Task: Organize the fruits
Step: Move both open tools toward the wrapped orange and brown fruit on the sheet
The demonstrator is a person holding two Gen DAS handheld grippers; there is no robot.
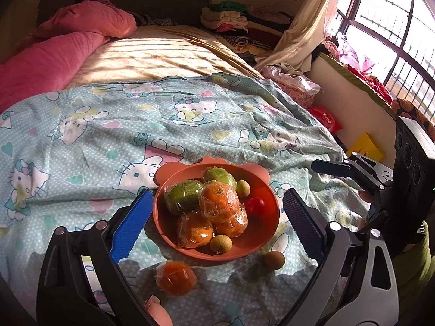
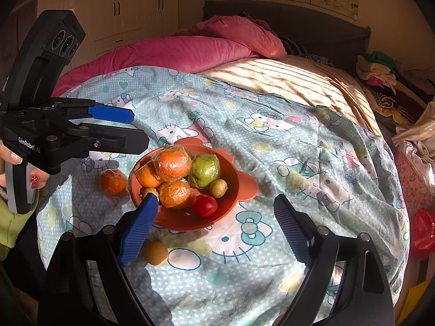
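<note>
An orange bowl (image 1: 267,229) (image 2: 231,187) sits on the Hello Kitty sheet (image 1: 108,141) and holds wrapped oranges (image 1: 218,203) (image 2: 172,164), wrapped green fruits (image 1: 182,197) (image 2: 205,169), small brown fruits and a red tomato (image 1: 255,206) (image 2: 205,205). One wrapped orange (image 1: 176,278) (image 2: 112,182) and one small brown fruit (image 1: 273,260) (image 2: 155,252) lie on the sheet outside the bowl. My left gripper (image 1: 217,217) is open and empty, above the bowl. My right gripper (image 2: 214,217) is open and empty, near the bowl's front; it also shows in the left wrist view (image 1: 329,168).
A pink duvet (image 1: 54,51) (image 2: 176,51) lies at the bed's far side. Folded clothes (image 1: 228,19) are piled by the headboard. A red bag (image 1: 326,119) and a yellow box (image 1: 365,146) lie on the floor beside the bed, under the window (image 1: 394,27).
</note>
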